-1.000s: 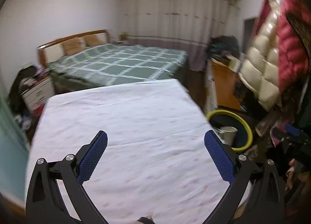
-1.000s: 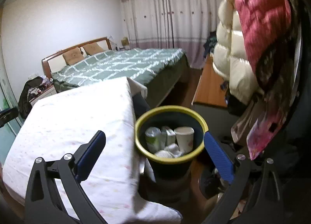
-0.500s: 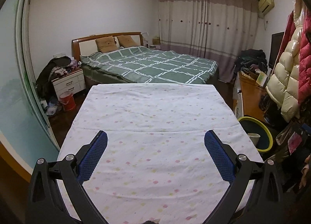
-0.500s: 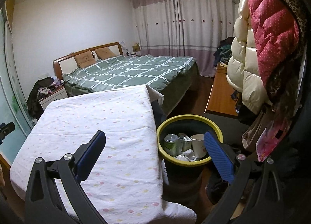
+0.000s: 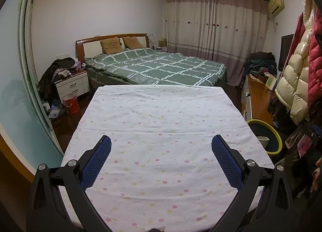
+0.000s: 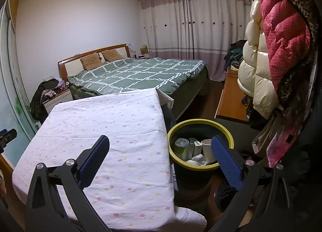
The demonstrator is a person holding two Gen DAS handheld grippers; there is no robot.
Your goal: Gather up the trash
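A dark bin with a yellow rim (image 6: 201,169) stands on the floor right of the table (image 6: 112,123). Inside lie a green-white can (image 6: 181,147), a small carton (image 6: 196,147), a white paper cup (image 6: 208,150) and crumpled white paper (image 6: 198,161). My right gripper (image 6: 160,149) hangs open above the table's right edge and the bin, nothing between its fingers. My left gripper (image 5: 161,148) is open over the table's dotted white cloth (image 5: 161,123), holding nothing. The bin (image 5: 267,137) also shows at the right of the left wrist view, with the cup (image 5: 262,140) inside.
A bed with a green checked cover (image 5: 161,66) lies beyond the table. A white nightstand (image 5: 72,87) and a red bucket (image 5: 70,104) stand at the left. Padded coats (image 6: 277,50) hang at the right above a low wooden cabinet (image 6: 231,99).
Both grippers have pulled back and risen, so more of the room and table shows. The left view swung from tilted to level. Both stayed open and empty.
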